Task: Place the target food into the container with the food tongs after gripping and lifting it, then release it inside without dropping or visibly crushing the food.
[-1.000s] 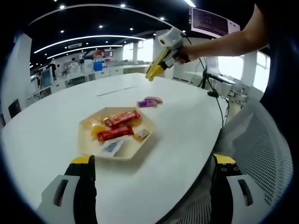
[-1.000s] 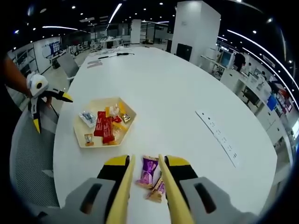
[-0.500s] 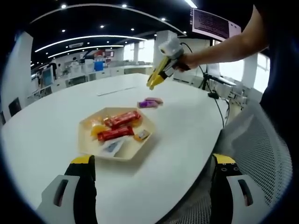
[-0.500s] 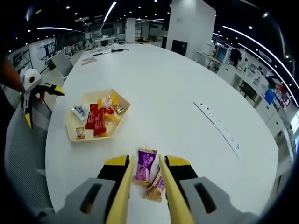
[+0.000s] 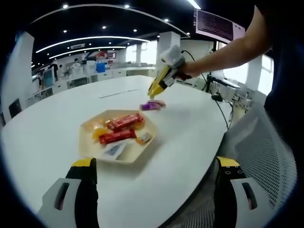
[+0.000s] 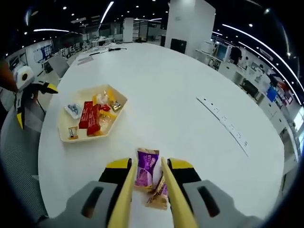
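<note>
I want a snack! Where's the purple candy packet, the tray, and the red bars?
purple candy packet (image 6: pixel 147 167): right gripper view, middle of wrapper.
tray (image 6: pixel 64 133): right gripper view, bare floor near its left rim.
red bars (image 5: pixel 124 120): left gripper view, middle of the upper bar.

Left hand-held gripper (image 5: pixel 152 183): black jaws, yellow tips, grey housings. Right hand-held gripper (image 6: pixel 148 183): grey body, black jaws, long yellow blades, black cable trailing. Person's sleeve (image 5: pixel 285 57) dark.

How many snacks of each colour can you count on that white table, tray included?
Red bars in the tray: 2
Purple packets outside it, by the right claw: 2
Small yellow, orange and pale sweets: too small to count
Total countable: 4
</note>
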`<state>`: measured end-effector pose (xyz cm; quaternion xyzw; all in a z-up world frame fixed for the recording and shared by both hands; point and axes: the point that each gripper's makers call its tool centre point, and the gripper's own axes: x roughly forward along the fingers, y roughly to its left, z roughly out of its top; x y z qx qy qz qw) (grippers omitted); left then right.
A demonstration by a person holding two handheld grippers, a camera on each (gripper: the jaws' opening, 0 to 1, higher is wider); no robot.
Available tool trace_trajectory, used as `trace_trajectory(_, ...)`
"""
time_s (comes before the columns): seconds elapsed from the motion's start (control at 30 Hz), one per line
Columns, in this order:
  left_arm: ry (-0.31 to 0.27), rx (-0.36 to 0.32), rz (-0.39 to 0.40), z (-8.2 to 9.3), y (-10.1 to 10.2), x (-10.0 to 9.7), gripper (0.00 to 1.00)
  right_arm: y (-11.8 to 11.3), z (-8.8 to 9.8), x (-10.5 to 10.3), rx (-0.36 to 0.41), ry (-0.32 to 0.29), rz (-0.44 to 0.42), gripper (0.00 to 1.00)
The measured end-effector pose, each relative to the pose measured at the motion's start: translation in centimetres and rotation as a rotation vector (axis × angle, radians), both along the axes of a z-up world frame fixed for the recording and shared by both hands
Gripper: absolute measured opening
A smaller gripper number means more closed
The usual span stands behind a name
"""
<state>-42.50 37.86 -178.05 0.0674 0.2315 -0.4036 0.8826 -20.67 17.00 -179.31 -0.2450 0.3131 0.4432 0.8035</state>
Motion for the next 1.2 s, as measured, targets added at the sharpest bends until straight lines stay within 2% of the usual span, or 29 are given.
trace_trajectory(0.33,0.003,0.006,-0.004,-0.1,0.0,0.0,0.99,-0.1,-2.2,0.0,-0.022,0.018,-0.037,0.28)
trace_trajectory(0.6,0.008,0.008,-0.009,-0.2,-0.1,-0.1,0.99,-0.1,-3.2,-0.1,-0.047,0.020,-0.048,0.27)
trace_trajectory(0.83,0.017,0.012,-0.011,-0.4,0.0,-0.2,0.99,-0.1,-4.4,-0.1,-0.059,0.066,-0.077,0.26)
trace_trajectory(0.87,0.015,0.012,-0.010,-0.4,0.0,-0.1,0.99,0.2,-4.0,0.1,-0.006,0.078,-0.117,0.26)
trace_trajectory(0.9,0.015,0.012,-0.010,-0.4,0.0,-0.1,0.99,-0.3,-4.2,0.0,-0.028,0.096,-0.123,0.26)
trace_trajectory(1.2,0.019,0.014,-0.010,-0.5,0.0,-0.2,0.99,-0.4,-4.1,-0.2,-0.038,0.054,-0.094,0.29)
